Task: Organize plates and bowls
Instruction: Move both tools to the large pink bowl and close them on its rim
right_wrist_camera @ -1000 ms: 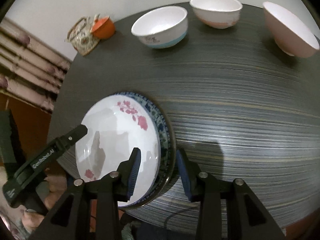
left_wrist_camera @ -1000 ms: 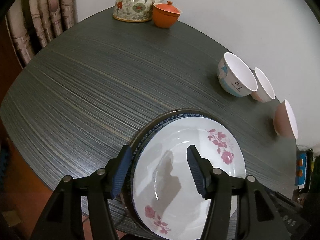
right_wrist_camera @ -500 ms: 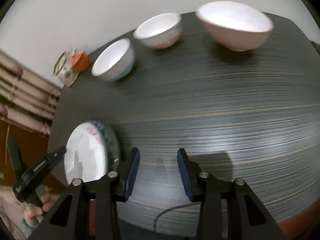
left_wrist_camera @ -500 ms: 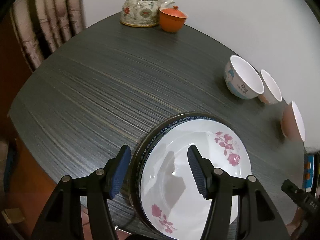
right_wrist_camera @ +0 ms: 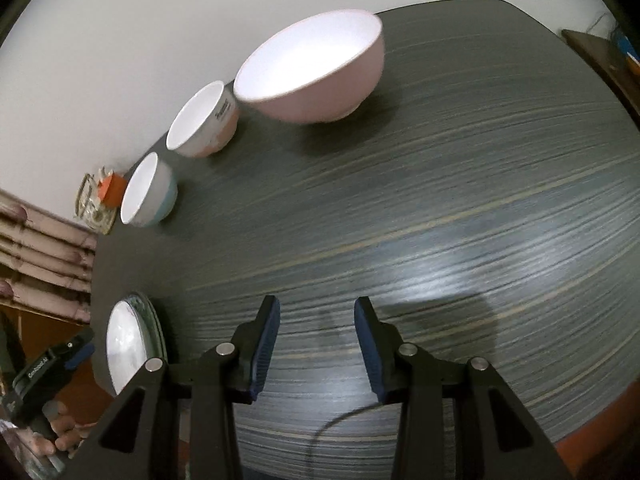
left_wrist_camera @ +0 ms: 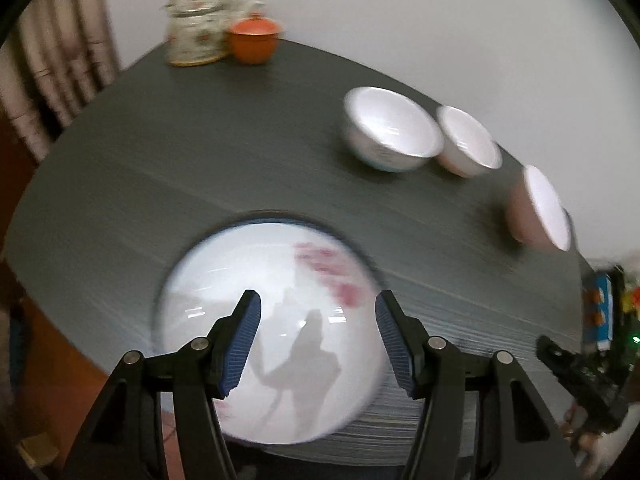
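A white plate with pink flowers (left_wrist_camera: 264, 320) lies on a blue-rimmed plate at the near edge of the dark table (left_wrist_camera: 200, 160). My left gripper (left_wrist_camera: 318, 300) hangs open above it with nothing between its fingers; this view is blurred. Three bowls stand along the wall: a blue-and-white bowl (left_wrist_camera: 392, 128), a white-and-peach bowl (left_wrist_camera: 468, 140) and a pink bowl (left_wrist_camera: 540, 208). In the right wrist view my right gripper (right_wrist_camera: 317, 308) is open over bare table (right_wrist_camera: 440, 200), with the pink bowl (right_wrist_camera: 316, 68) ahead and the plates (right_wrist_camera: 128, 344) far left.
A flowered teapot (left_wrist_camera: 198, 24) and an orange lidded cup (left_wrist_camera: 253, 40) stand at the far corner by a curtain. Coloured boxes (left_wrist_camera: 598, 304) sit past the table's right end. A hand holds the left gripper (right_wrist_camera: 52, 360) beside the plates.
My left gripper lifted from astride the plate rim to above the plate. My right gripper swung right, away from the plates, and now faces the pink bowl from closer.
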